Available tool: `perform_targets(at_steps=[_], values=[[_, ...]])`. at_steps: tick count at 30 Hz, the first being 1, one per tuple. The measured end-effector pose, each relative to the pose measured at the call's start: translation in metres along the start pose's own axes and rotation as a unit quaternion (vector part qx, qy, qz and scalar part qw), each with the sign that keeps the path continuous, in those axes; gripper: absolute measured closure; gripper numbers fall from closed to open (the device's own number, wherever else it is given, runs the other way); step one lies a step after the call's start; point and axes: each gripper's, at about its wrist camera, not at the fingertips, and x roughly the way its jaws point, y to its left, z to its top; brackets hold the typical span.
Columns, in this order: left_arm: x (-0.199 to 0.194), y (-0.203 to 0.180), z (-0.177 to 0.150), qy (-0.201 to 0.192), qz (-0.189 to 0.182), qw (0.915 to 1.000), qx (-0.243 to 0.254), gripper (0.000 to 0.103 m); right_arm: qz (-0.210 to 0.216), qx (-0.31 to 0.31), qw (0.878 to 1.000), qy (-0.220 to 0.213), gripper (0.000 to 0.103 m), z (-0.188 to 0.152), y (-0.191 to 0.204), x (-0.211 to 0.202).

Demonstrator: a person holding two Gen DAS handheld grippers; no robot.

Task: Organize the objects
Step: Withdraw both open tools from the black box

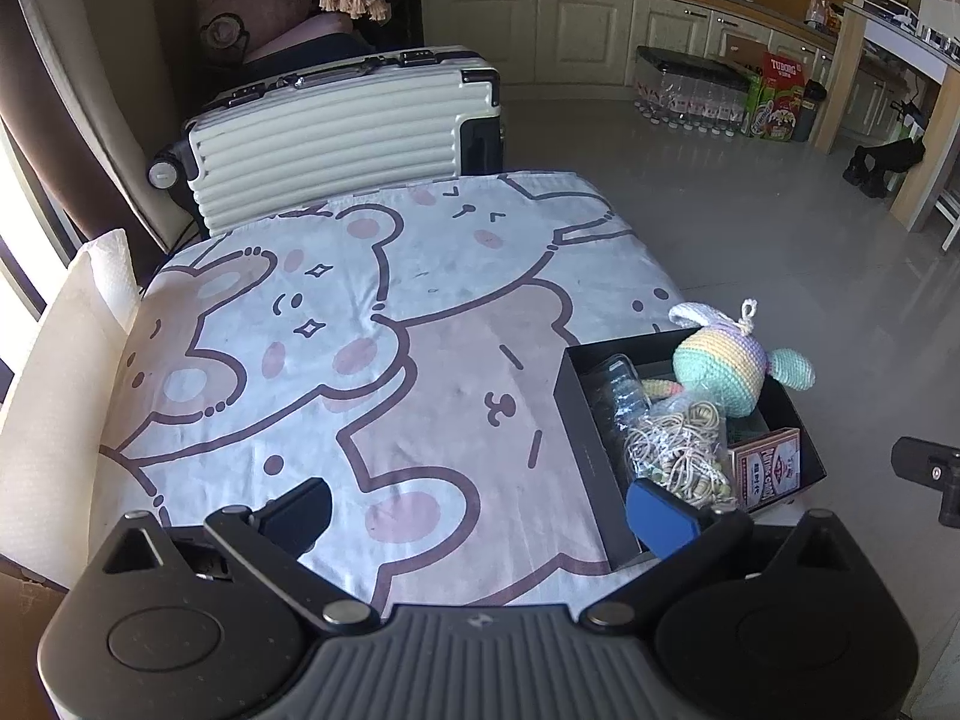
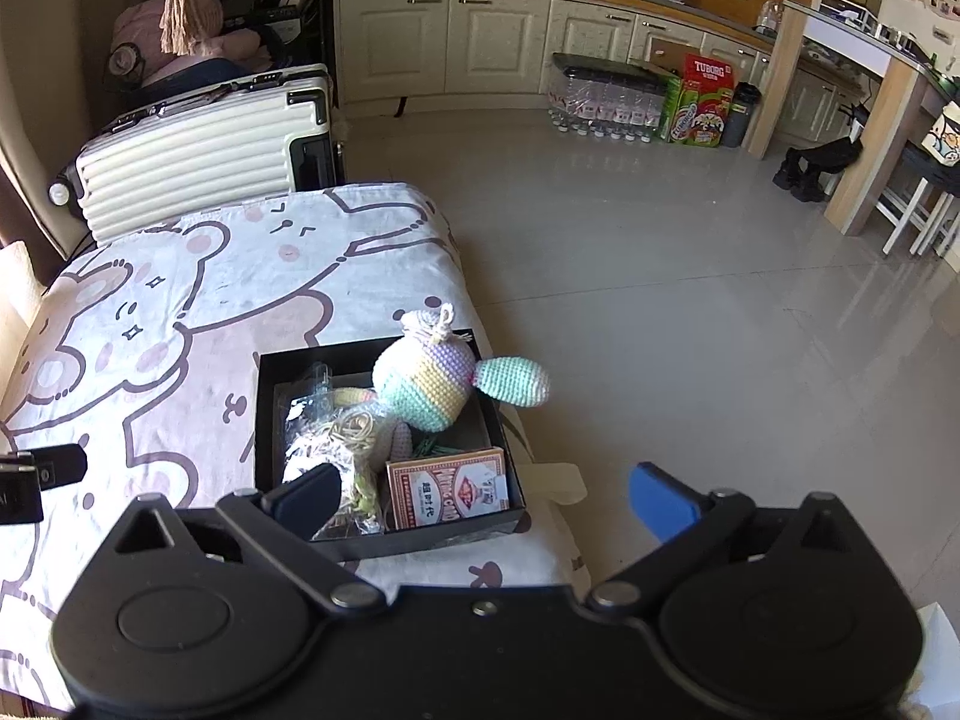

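Note:
A black box (image 1: 585,420) (image 2: 267,420) sits at the right edge of a table covered by a bear-print cloth (image 1: 336,324) (image 2: 150,324). In it lie a pastel crocheted toy (image 1: 720,369) (image 2: 429,387), a clear bag of rubber bands (image 1: 678,450) (image 2: 342,438) and a red card pack (image 1: 771,471) (image 2: 447,489). My left gripper (image 1: 480,510) is open and empty above the cloth, just left of the box. My right gripper (image 2: 480,501) is open and empty above the box's near right corner.
A white ribbed suitcase (image 1: 336,138) (image 2: 198,144) stands behind the table. A white paper roll (image 1: 66,372) lies along the table's left side. Tiled floor (image 2: 690,300) lies to the right, with kitchen cabinets (image 2: 480,42), bottled water (image 2: 606,102) and a wooden counter (image 2: 870,138) beyond.

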Motion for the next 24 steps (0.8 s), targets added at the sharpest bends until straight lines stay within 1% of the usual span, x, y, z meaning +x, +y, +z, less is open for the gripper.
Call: perform_targets(at_steps=[5, 24], values=[[0.0033, -0.0009, 0.0002, 0.004, -0.001, 1.0, 0.001, 0.0, 0.008, 0.003, 1.0, 0.014, 0.0, -0.0024, -0.0014, 0.004], [0.0046, 0.0015, 0.0005, 0.007, 0.003, 1.0, -0.003, 0.0, 0.011, 0.001, 1.0, 0.007, 0.0, -0.0025, 0.0015, 0.0]])
